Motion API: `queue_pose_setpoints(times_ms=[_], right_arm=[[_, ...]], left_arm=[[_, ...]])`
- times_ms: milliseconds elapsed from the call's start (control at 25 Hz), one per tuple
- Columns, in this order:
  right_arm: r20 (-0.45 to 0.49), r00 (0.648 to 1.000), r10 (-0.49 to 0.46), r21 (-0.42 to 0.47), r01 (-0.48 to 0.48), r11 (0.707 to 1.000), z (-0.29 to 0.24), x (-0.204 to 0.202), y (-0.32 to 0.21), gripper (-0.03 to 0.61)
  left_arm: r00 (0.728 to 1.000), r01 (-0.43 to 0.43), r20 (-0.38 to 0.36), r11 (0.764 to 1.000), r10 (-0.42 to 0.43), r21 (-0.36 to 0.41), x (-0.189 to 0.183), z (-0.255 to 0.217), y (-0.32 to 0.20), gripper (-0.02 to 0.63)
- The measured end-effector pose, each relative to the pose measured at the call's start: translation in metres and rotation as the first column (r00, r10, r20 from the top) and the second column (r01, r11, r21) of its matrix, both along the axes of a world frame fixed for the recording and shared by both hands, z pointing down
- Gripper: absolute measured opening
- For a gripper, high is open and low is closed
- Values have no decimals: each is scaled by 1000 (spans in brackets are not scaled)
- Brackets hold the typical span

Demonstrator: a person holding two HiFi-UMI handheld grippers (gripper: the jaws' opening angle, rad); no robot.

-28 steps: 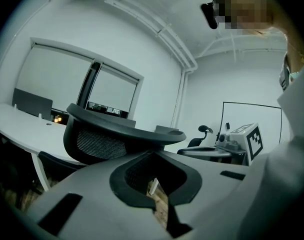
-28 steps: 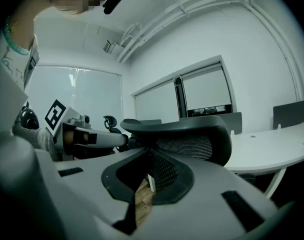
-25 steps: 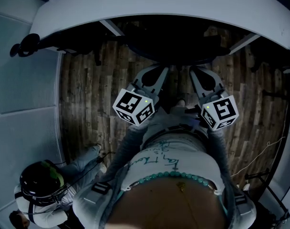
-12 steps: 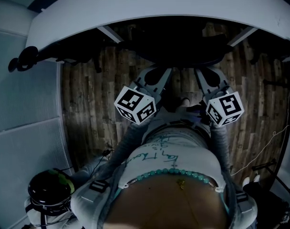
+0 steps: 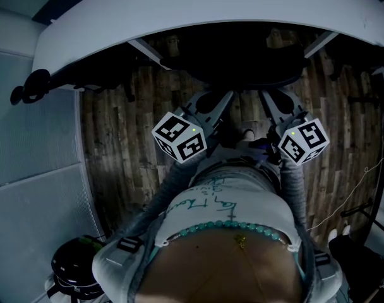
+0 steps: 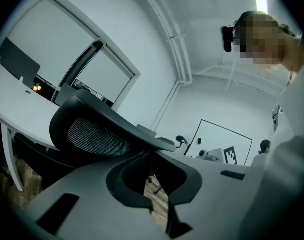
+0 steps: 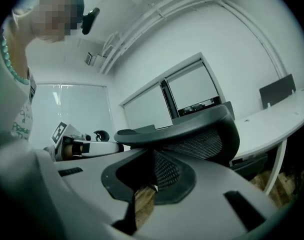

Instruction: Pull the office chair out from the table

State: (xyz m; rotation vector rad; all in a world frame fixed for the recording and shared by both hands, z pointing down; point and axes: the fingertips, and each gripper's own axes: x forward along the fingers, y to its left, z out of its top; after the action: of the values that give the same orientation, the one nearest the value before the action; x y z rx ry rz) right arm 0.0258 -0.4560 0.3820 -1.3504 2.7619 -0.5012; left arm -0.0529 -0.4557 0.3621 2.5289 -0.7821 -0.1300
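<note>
Reaching step: fully closed, apparently empty left gripper [image 5: 223, 96] and right gripper [image 5: 263, 95] at office chair [image 6: 97, 136] backrest. Next: open, clamp rim, pull from table [image 5: 211, 8].

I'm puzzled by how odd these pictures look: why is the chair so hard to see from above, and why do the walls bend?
Head view: dim, the office chair lost in shadow under the bright table. Left gripper view: wide lens bends the straight window frames, corners black. Right gripper view: same bending; the chair's mesh looks fairly sharp.
</note>
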Motion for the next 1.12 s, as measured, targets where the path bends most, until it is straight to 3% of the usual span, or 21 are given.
queue_pose_setpoints(times_ms=[320, 480, 560, 760, 840, 960, 1120], right_arm=[[201, 979, -11, -53, 22, 998, -5, 2, 2, 25], [236, 972, -7, -62, 22, 998, -6, 4, 4, 38], [258, 966, -13, -68, 32, 997, -6, 5, 7, 82], [414, 910, -15, -93, 58, 994, -12, 14, 11, 157], [469, 883, -26, -95, 79, 992, -16, 12, 13, 195], [515, 857, -15, -110, 84, 990, -18, 10, 11, 233], [552, 832, 49, -147, 39, 988, -21, 19, -2, 256]], left_arm=[[995, -29, -100, 997, 22, -75, -6, -1, -4, 14], [989, -45, -145, 995, 31, -91, -9, -1, -2, 14], [987, -50, -159, 994, 34, -101, -9, -1, -2, 18], [983, -52, -183, 988, 25, -145, -7, 1, -3, 65], [975, -48, -221, 986, 12, -157, -11, -2, -2, 121], [959, -41, -285, 986, -7, -164, -15, -9, -4, 151], [956, -26, -292, 985, -26, -173, -9, -13, -13, 195]])
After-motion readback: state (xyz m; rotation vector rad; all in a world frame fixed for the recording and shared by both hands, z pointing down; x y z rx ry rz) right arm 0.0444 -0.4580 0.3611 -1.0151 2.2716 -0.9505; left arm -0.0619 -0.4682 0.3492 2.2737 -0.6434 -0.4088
